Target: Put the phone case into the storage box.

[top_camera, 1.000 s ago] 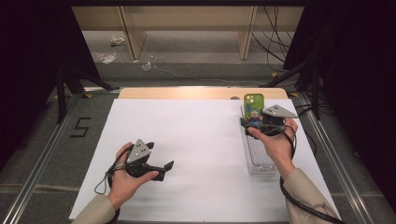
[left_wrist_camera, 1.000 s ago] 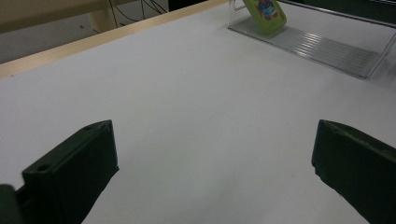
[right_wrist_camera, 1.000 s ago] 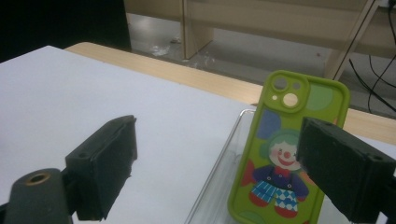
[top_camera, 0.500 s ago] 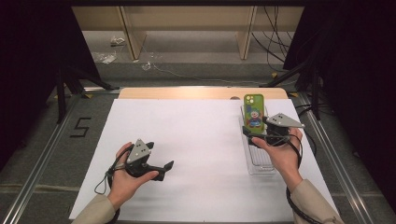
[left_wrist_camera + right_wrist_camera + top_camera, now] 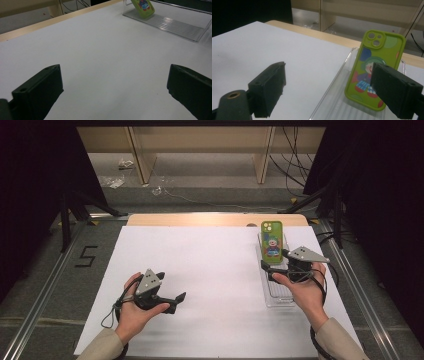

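White sheeting (image 5: pixel 210 270) covers the table, with a wooden edge (image 5: pixel 200 220) at the far side and a dark floor around it. On the right half of the table lies a clear plastic tray (image 5: pixel 278 296). A green phone (image 5: pixel 272 240) with a cartoon figure on its case stands in the tray's far end, leaning back, camera lenses at the top. The right gripper (image 5: pixel 276 265) hovers over the tray just short of the phone, jaws spread wide and grasping nothing. The left gripper (image 5: pixel 181 301) rests low over the bare sheeting at the near left, well apart from the tray, jaws likewise released.
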### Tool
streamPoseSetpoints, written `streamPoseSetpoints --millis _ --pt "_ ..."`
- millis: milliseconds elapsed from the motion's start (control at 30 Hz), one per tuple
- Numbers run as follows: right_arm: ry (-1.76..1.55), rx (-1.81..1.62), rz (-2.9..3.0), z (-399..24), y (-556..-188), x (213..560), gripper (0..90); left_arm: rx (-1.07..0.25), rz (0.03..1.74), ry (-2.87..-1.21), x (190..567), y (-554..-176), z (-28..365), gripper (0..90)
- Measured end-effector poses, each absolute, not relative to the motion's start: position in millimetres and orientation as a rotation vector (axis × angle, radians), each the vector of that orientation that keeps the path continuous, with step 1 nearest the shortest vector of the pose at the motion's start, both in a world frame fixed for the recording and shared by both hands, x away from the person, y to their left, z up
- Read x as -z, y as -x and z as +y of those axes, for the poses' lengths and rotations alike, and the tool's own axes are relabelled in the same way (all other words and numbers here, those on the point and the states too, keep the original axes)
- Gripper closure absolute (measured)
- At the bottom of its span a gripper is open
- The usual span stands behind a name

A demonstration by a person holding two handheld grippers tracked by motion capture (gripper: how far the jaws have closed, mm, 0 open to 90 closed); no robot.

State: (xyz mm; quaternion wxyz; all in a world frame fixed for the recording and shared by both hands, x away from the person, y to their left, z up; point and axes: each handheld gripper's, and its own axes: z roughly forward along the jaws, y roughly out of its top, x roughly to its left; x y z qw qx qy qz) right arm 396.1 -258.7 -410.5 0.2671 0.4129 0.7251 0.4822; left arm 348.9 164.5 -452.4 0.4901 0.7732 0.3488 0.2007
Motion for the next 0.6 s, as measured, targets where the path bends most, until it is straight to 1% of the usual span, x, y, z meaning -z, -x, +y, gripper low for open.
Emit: streamPoseSetpoints --millis 600 --pt "-1.102 -1.308 1.982 -264.6 -384.0 416.6 14.6 -0.490 0.850 -1.877 452.3 -349.0 164.8 0.0"
